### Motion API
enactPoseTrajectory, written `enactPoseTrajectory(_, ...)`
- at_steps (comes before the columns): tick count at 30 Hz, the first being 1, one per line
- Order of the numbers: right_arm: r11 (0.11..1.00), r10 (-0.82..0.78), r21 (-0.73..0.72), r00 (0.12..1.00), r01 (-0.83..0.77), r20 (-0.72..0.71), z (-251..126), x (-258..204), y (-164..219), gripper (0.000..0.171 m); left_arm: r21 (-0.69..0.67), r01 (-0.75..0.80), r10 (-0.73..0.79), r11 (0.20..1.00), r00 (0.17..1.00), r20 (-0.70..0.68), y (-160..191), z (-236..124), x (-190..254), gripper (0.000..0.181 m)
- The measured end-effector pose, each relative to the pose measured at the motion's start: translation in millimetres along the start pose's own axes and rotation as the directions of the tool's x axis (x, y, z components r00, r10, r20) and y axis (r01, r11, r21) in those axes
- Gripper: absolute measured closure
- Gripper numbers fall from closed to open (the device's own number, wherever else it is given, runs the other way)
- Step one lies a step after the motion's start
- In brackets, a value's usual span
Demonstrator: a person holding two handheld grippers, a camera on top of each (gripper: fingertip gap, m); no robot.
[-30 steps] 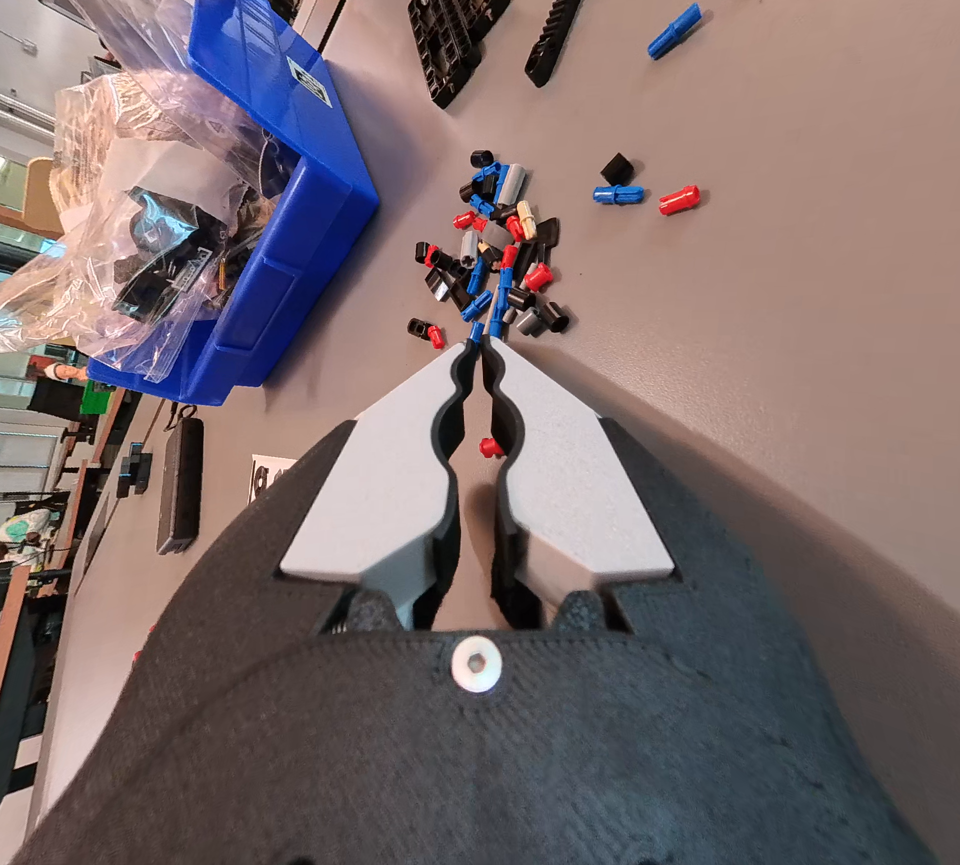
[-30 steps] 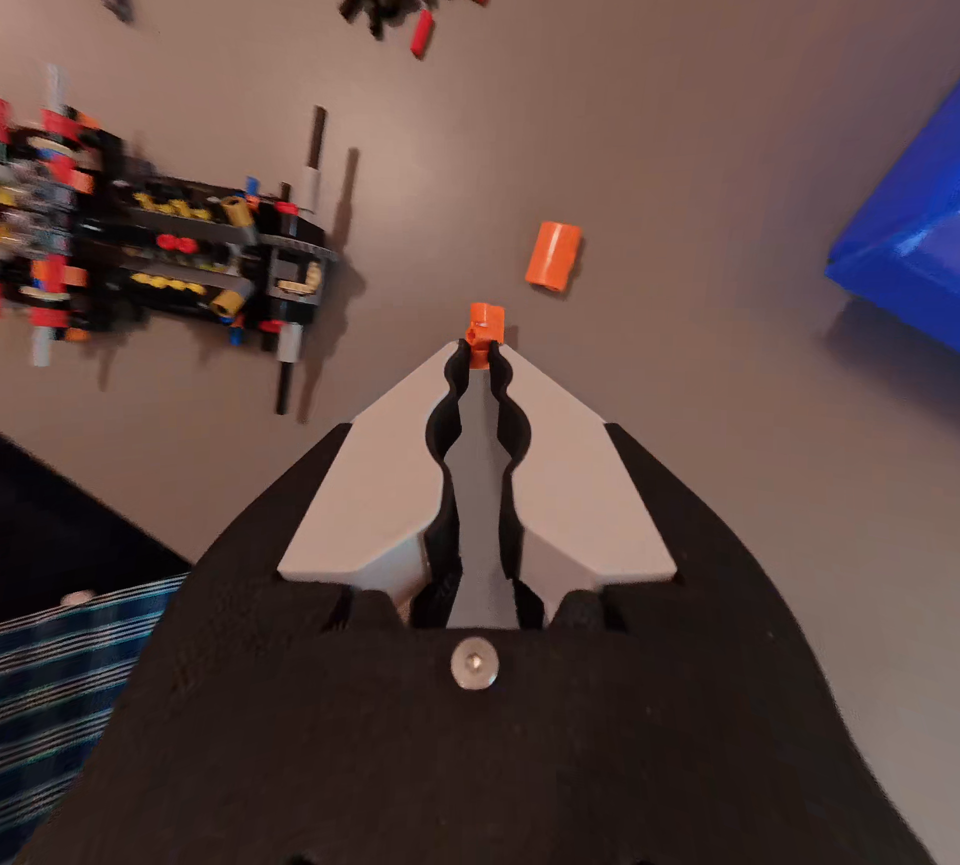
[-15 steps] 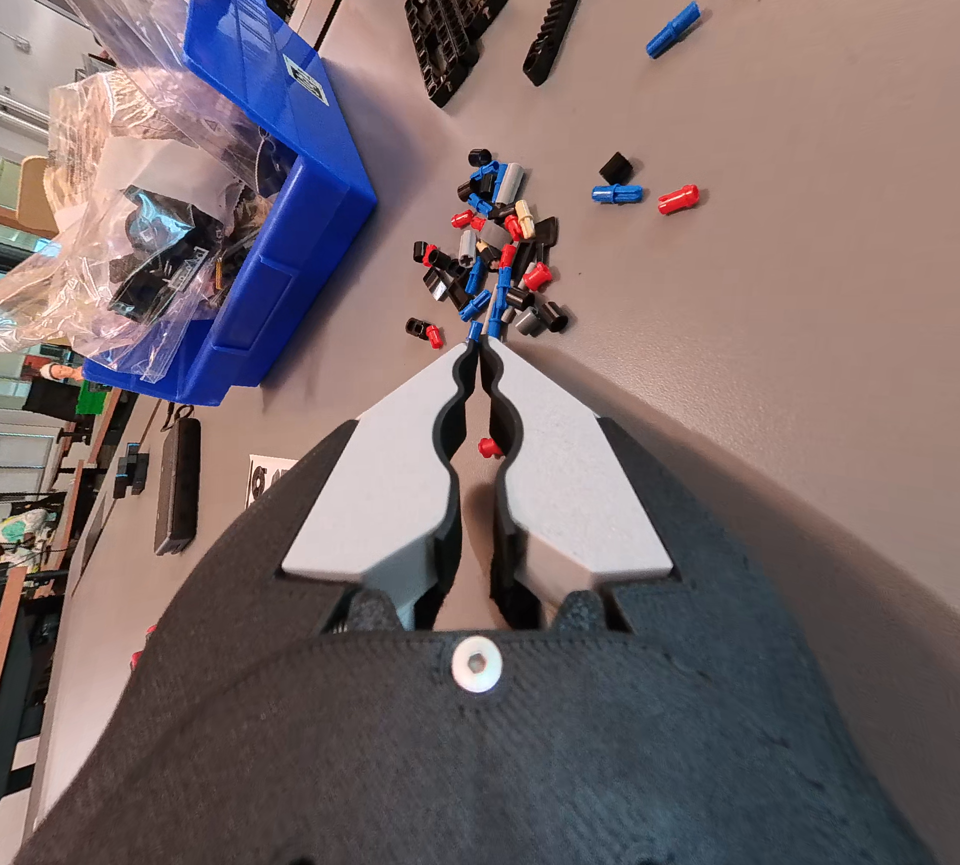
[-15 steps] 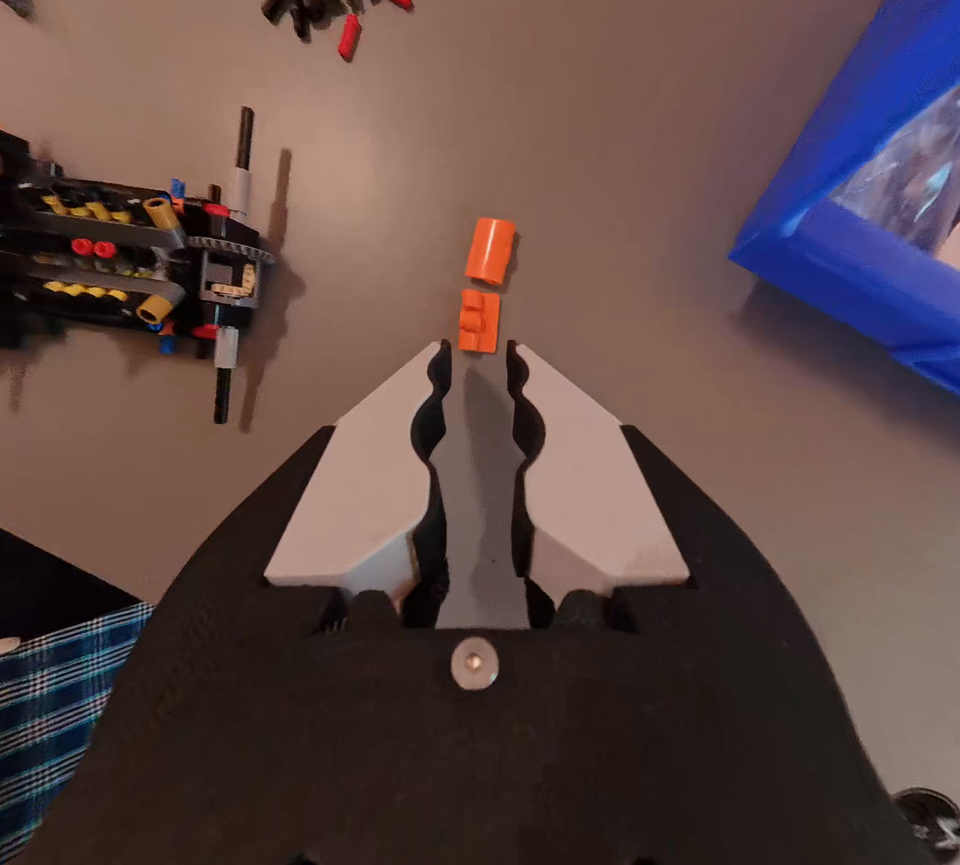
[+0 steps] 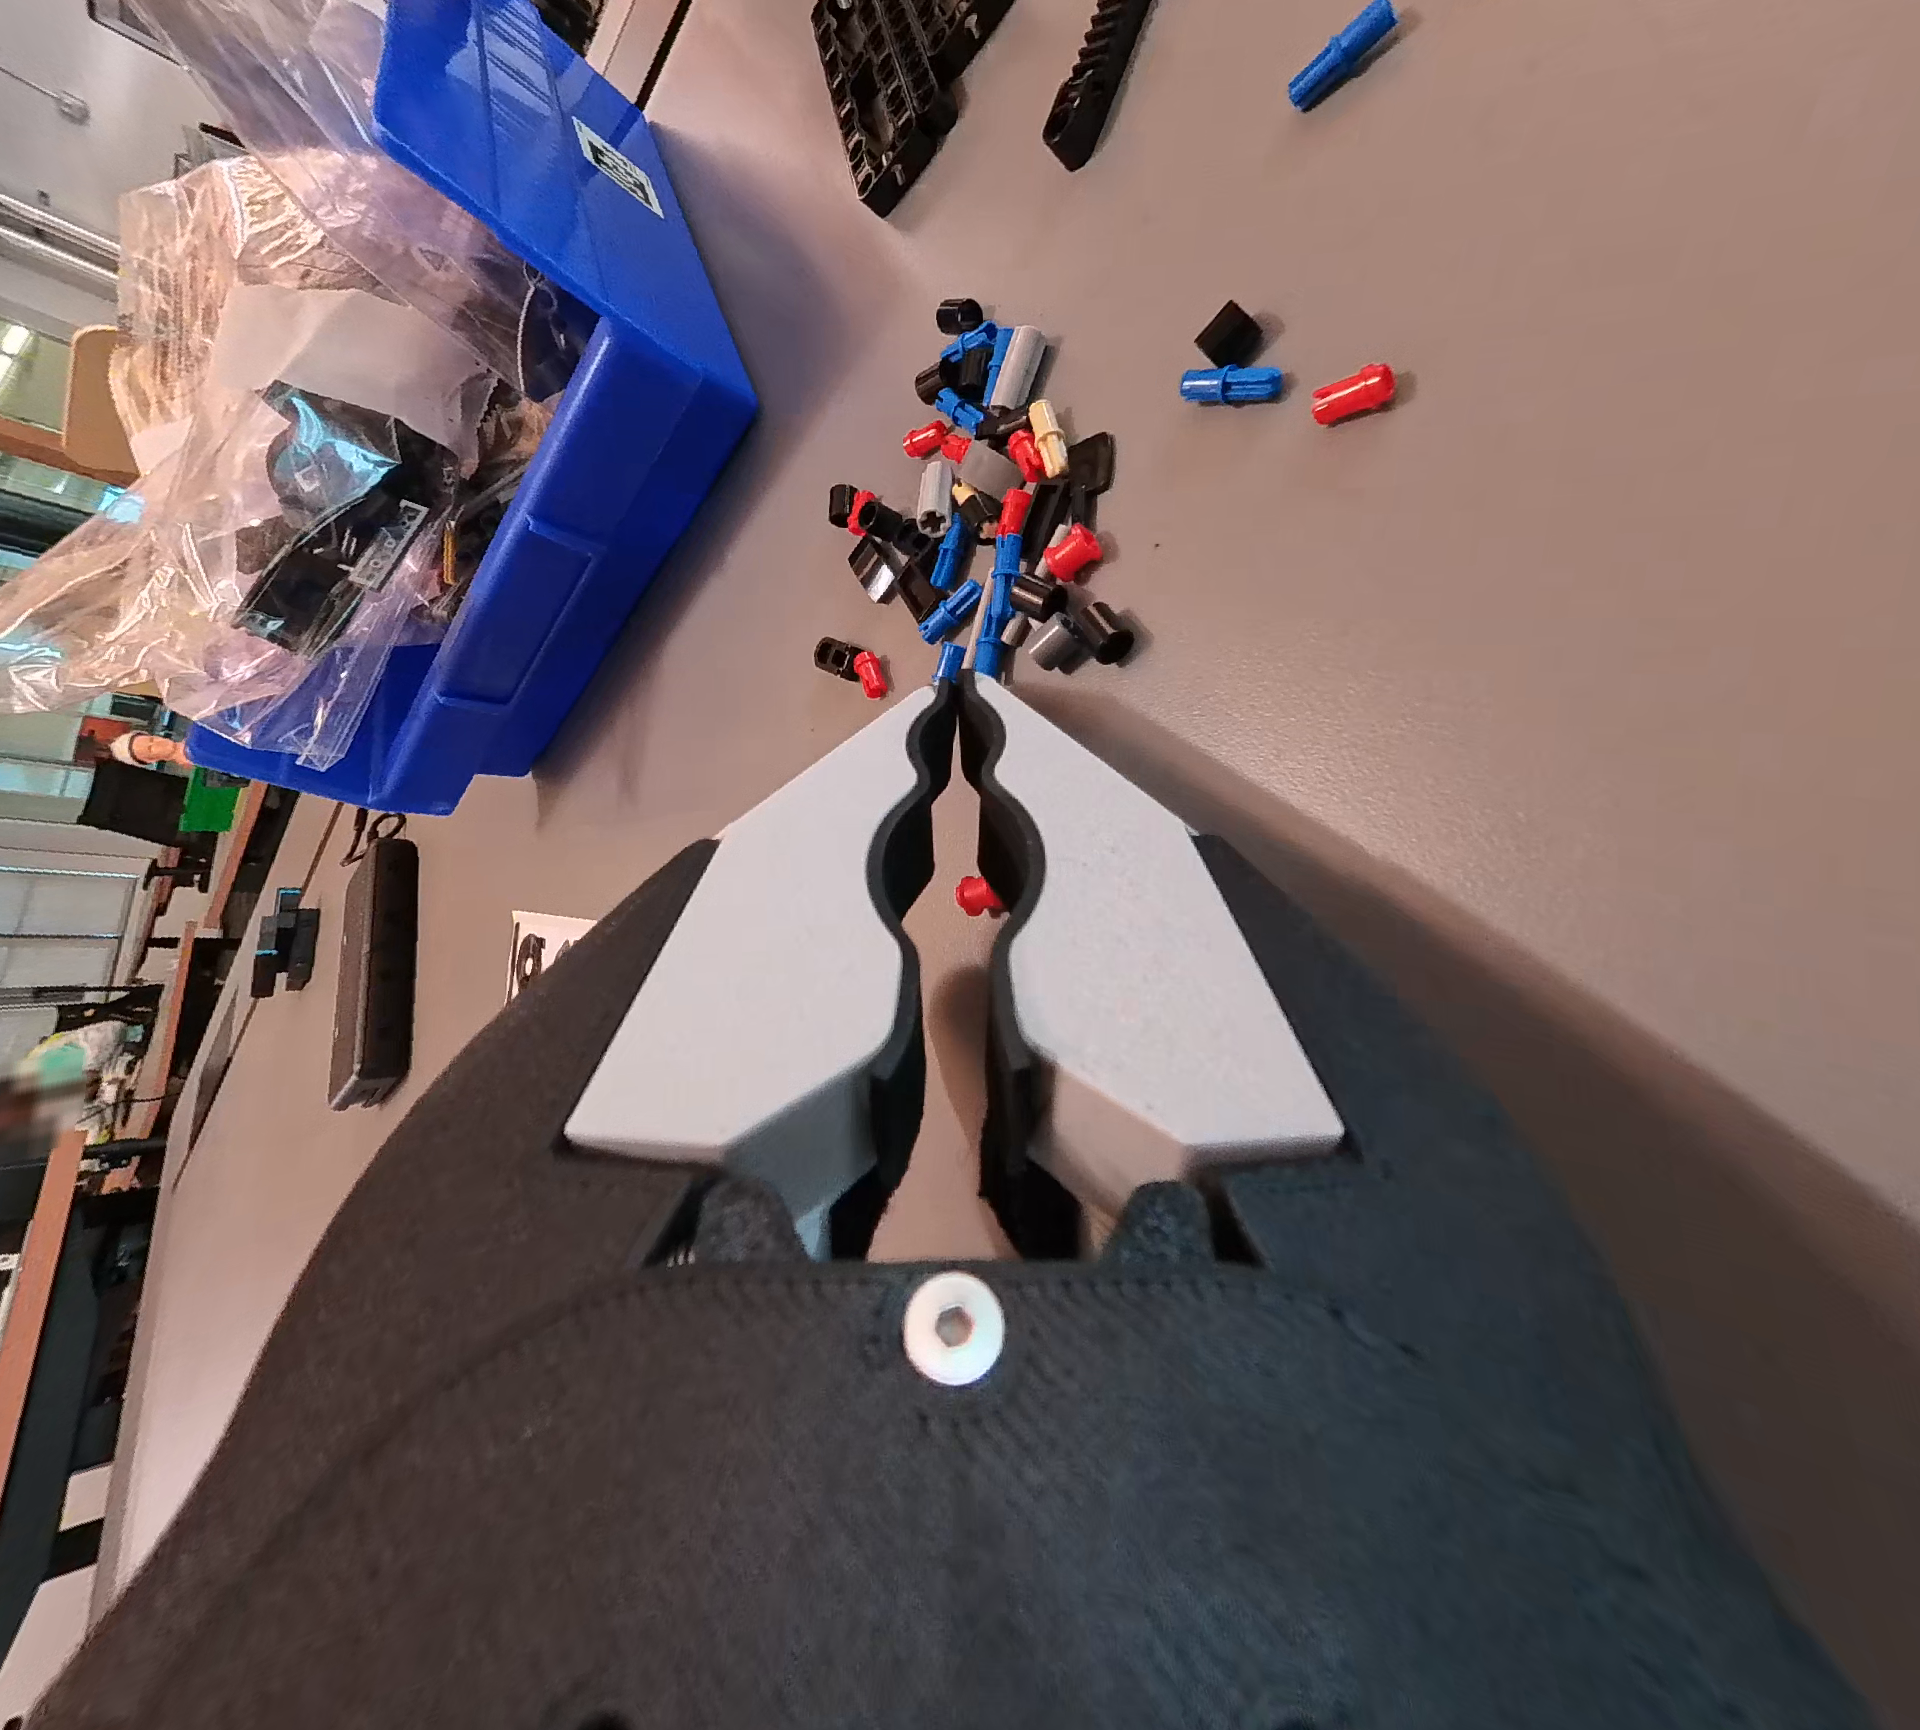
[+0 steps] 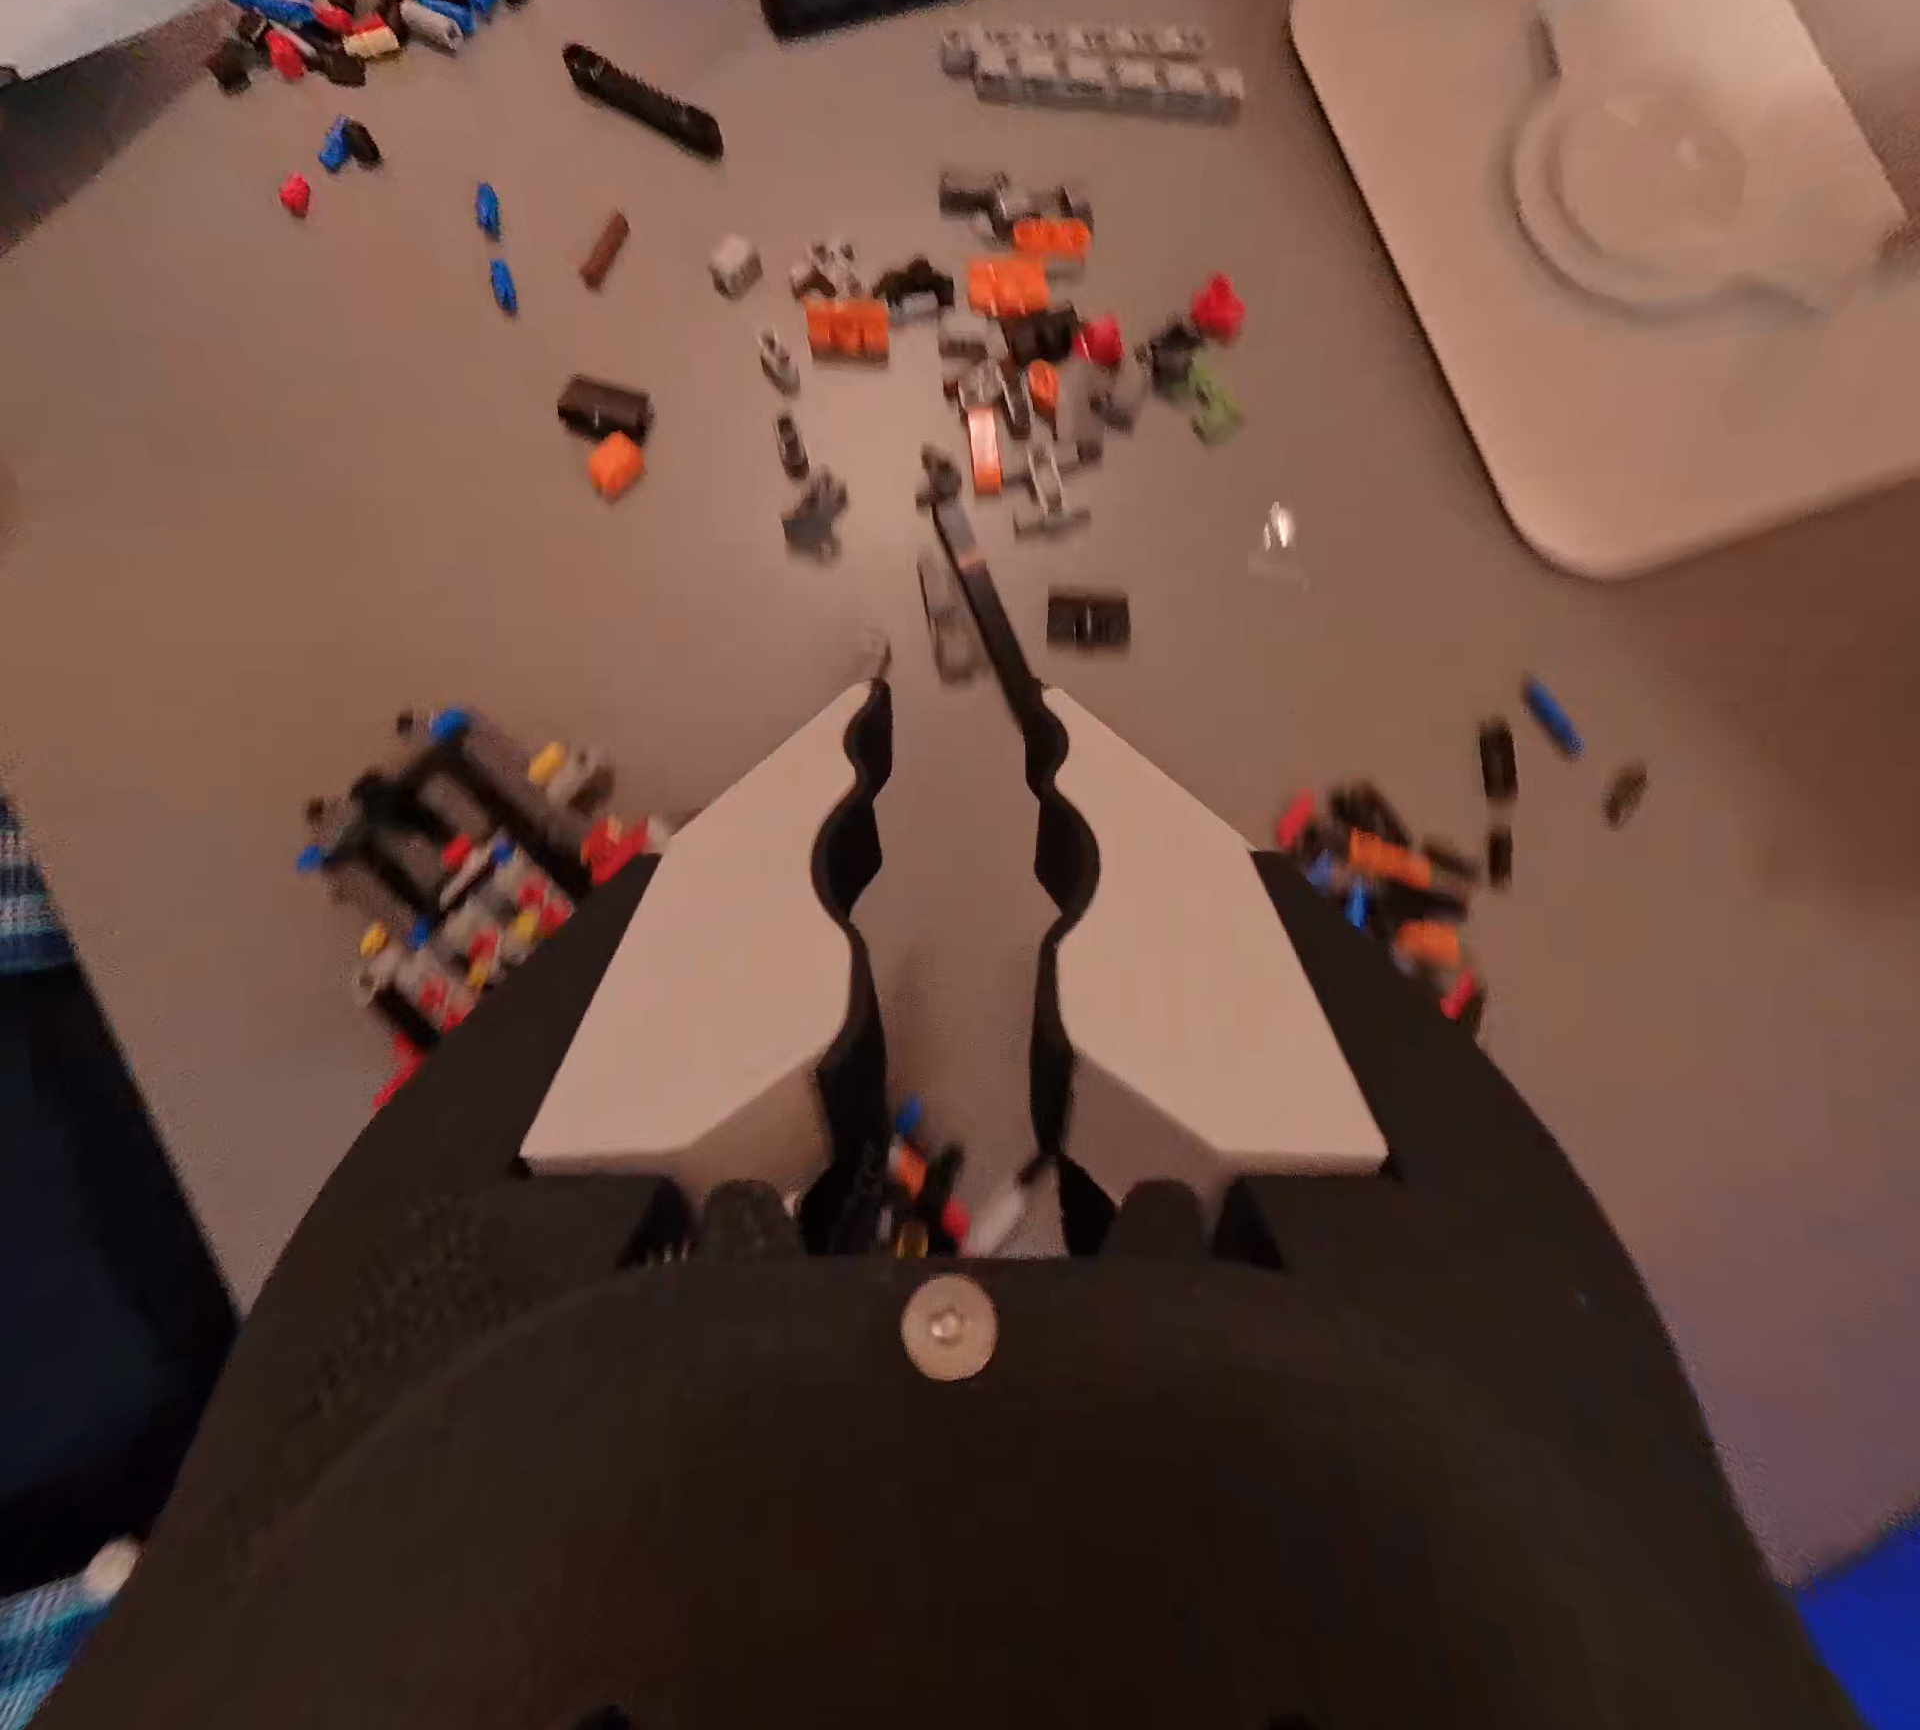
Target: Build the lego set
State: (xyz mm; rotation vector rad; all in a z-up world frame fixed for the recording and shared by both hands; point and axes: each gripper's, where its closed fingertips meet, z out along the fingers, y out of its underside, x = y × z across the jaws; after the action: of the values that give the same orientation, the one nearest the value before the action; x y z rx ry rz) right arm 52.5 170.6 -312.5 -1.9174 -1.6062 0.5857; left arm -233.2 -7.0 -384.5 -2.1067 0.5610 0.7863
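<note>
My left gripper (image 5: 956, 693) is shut, low over the grey table, its tips just short of a pile of small blue, red and black pins (image 5: 987, 496). A small red pin (image 5: 975, 896) shows in the gap between its fingers; I cannot tell if it is held. My right gripper (image 6: 961, 698) is open and empty, high above the table in a blurred view. A partly built black model (image 6: 457, 870) lies to its lower left. A pile of orange, black and grey pieces (image 6: 997, 330) lies ahead of it. A thin black axle (image 6: 987, 610) lies by its right fingertip.
A blue bin (image 5: 561, 246) with clear plastic bags (image 5: 260, 330) stands left of the pins. Black frames (image 5: 914, 18), a black beam (image 5: 1117, 7) and blue pins (image 5: 1340, 49) lie beyond. A white lamp base (image 6: 1610, 205) sits at the right, grey beams (image 6: 1091, 70) near it. The tips of one gripper are about 35 centimeters away from the tips of the other. From the right gripper's tips to the thin black axle (image 6: 987, 610) is close to 9 centimeters.
My right gripper opened, left a small orange piece on the table beside an orange sleeve, then swung away and higher over the loose pieces. My left gripper has stayed put.
</note>
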Motion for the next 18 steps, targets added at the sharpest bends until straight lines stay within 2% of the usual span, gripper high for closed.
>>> enactPoseTrajectory(1,0.999,-0.036,-0.006,0.999,0.036,0.020,15.2,-1.2,-14.4,0.145,0.000,-0.001,0.001,1.000,1.000,0.001,-0.1,0.0,0.0,0.181)
enactPoseTrajectory(2,0.997,-0.080,-0.014,0.996,0.081,0.034,30.4,-1.0,-27.6,0.142,0.000,-0.003,0.003,1.000,1.000,0.002,-0.1,-0.1,-0.1,0.181)
enactPoseTrajectory(5,0.973,-0.229,-0.034,0.972,0.230,0.048,73.2,6.0,-59.0,0.145,0.002,-0.007,0.007,1.000,1.000,0.003,-0.4,-0.2,0.0,0.181)
enactPoseTrajectory(11,0.970,-0.172,-0.153,0.977,0.191,0.124,136.0,11.0,-69.6,0.137,0.004,-0.005,0.005,1.000,1.000,0.000,-0.5,-0.3,-0.3,0.181)
enactPoseTrajectory(14,0.964,-0.132,-0.219,0.985,0.153,0.108,151.5,16.0,-59.4,0.138,0.007,-0.003,0.003,1.000,1.000,-0.007,-0.8,-0.3,-0.3,0.181)
enactPoseTrajectory(18,0.969,-0.096,-0.217,0.989,0.119,0.115,159.3,16.4,-57.3,0.147,0.010,-0.004,0.004,1.000,1.000,-0.010,-1.1,-0.2,-0.4,0.181)
